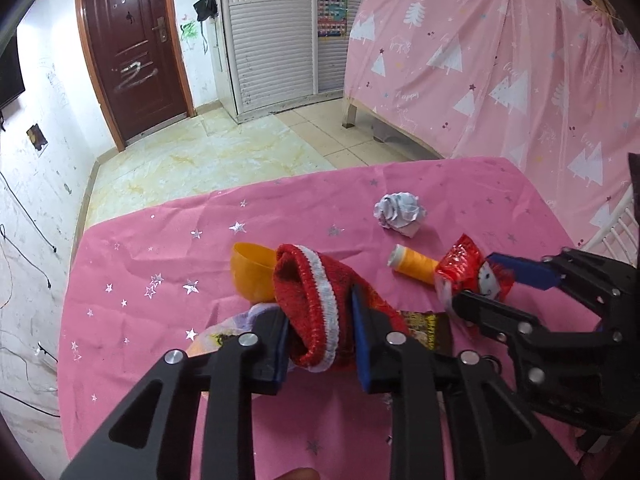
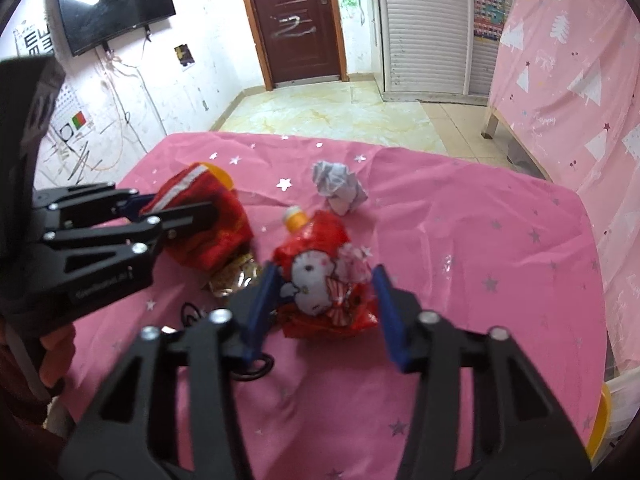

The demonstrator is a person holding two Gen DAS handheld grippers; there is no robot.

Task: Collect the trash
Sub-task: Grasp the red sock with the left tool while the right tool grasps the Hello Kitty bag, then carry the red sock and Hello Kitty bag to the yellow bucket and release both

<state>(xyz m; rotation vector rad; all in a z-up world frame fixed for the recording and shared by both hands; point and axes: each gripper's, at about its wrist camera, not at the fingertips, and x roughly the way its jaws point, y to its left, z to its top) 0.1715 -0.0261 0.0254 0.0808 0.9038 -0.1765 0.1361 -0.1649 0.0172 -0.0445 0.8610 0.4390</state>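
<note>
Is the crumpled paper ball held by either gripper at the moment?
No, the paper ball lies alone on the pink tablecloth, beyond both grippers.

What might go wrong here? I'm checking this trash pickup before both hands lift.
1. The left gripper is pinching the red sock, which looks more like clothing than trash and may end up in the wrong place.
2. Lifting the sock could drag the gold wrapper under it or knock the yellow cup.
3. The right gripper only straddles the red snack bag; the crinkly foil may slip.
</note>
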